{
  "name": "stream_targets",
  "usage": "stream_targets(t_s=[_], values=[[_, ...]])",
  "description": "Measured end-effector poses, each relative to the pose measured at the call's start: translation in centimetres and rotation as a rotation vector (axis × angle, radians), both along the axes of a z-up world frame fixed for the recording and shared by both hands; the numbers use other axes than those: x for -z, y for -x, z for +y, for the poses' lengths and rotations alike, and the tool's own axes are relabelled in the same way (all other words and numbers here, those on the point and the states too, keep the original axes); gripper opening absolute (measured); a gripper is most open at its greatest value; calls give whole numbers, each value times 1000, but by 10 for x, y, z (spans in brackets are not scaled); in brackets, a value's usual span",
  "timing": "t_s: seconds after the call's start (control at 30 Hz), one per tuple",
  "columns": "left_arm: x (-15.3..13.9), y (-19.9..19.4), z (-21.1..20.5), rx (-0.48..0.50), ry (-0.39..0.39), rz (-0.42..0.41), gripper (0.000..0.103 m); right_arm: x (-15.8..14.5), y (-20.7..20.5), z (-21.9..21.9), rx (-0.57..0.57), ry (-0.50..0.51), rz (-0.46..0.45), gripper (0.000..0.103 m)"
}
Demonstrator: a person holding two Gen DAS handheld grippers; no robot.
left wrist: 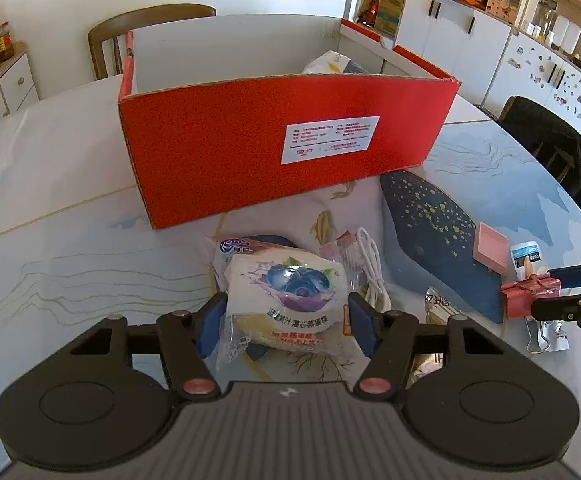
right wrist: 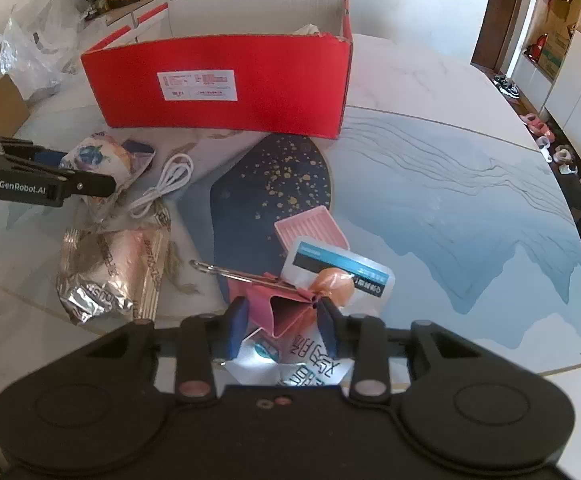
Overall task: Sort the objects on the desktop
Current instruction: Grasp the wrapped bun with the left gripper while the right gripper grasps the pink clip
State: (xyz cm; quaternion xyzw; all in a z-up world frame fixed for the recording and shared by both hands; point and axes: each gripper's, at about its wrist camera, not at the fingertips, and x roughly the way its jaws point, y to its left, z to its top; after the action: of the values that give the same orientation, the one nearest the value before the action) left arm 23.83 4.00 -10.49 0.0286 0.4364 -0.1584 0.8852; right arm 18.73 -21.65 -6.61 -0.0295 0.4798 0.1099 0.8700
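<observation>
A round, pale marbled surface (right wrist: 430, 92) with a blue wave pattern and a dark gold-speckled patch carries everything. Straight ahead of both claws, at the far side, a red cardboard box (left wrist: 250, 148) stands open. Between the left claw (left wrist: 286, 320) fingers lies a blueberry cake packet (left wrist: 286, 292); a coiled white cable (left wrist: 366, 264) lies just to its right, touching the wrapper. Between the right claw (right wrist: 282, 320) fingers sits a red binder clip (right wrist: 282, 308), with a pink ridged block (right wrist: 310, 228) and a blue-and-white packet (right wrist: 342, 264) just beyond it. A crumpled foil snack bag (right wrist: 110, 276) lies to that claw's left. Clear plastic bags (right wrist: 42, 48) sit far left.
</observation>
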Motion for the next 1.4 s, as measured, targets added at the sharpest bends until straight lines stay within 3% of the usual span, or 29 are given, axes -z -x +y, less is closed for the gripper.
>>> stream_targets(t_s=[0.47,0.93,1.4], values=[[-28,5,12,-79,50,-20,63,-12,-11,-8,48,-60,-40,29],[-55,14,12,-74,107,-37,63,-31,-13,-9,71,-105,-84,28],[-91,4,0,-44,140,-27,63,-91,-32,-13,72,-156,-204,28]])
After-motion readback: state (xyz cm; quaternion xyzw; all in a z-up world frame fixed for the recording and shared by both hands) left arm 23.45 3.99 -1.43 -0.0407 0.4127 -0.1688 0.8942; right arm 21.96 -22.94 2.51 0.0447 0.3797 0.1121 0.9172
